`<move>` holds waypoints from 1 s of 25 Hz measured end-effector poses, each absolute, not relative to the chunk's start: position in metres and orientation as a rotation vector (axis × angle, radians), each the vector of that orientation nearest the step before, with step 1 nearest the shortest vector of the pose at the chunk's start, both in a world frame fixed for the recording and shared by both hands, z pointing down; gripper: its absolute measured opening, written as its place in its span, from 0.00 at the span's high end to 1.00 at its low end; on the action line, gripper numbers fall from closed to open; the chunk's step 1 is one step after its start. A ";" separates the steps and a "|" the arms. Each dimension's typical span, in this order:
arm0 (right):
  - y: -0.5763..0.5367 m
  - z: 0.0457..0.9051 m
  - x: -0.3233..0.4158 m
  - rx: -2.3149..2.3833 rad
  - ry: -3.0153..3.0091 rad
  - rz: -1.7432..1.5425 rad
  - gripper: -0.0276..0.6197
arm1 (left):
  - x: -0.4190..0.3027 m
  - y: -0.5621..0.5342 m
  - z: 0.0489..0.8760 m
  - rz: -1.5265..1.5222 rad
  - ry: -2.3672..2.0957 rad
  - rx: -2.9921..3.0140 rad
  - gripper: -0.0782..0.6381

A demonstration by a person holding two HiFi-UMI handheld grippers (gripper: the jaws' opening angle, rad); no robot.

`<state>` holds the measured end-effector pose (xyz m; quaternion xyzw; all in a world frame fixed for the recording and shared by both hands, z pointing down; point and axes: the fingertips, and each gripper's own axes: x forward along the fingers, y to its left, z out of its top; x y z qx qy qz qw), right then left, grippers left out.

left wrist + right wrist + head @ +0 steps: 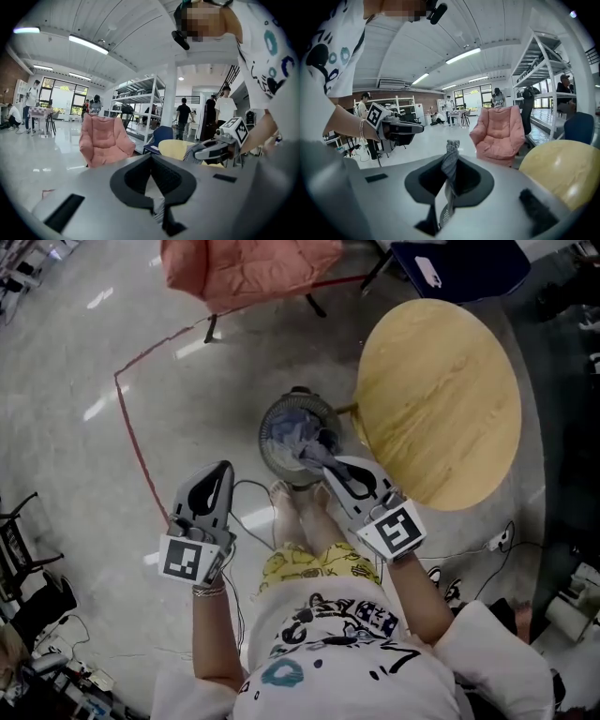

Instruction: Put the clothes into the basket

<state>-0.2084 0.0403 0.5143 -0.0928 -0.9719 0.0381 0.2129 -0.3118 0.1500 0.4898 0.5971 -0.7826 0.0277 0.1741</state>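
Note:
A round wire basket stands on the floor by my feet, with blue and white clothes inside. My right gripper hangs over its near rim, shut on a twisted grey cloth that trails toward the basket. In the right gripper view the cloth sticks up from between the closed jaws. My left gripper is off to the basket's left above bare floor, its jaws together with nothing seen between them. The left gripper view shows the right gripper out to the right.
A round wooden table stands just right of the basket. A pink padded chair and a blue chair are further off. A red tape line and cables run across the floor on the left.

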 end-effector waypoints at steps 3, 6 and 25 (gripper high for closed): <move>0.032 0.536 -0.209 -0.238 -2.684 0.124 0.89 | -0.311 0.141 0.510 0.081 -2.210 1.699 0.88; 0.026 0.557 -0.206 -0.215 -2.670 0.145 0.89 | -0.307 0.135 0.532 0.089 -2.199 1.689 0.88; 0.027 0.673 -0.202 -0.016 -2.558 0.177 0.89 | -0.290 0.146 0.657 0.106 -2.098 1.636 0.88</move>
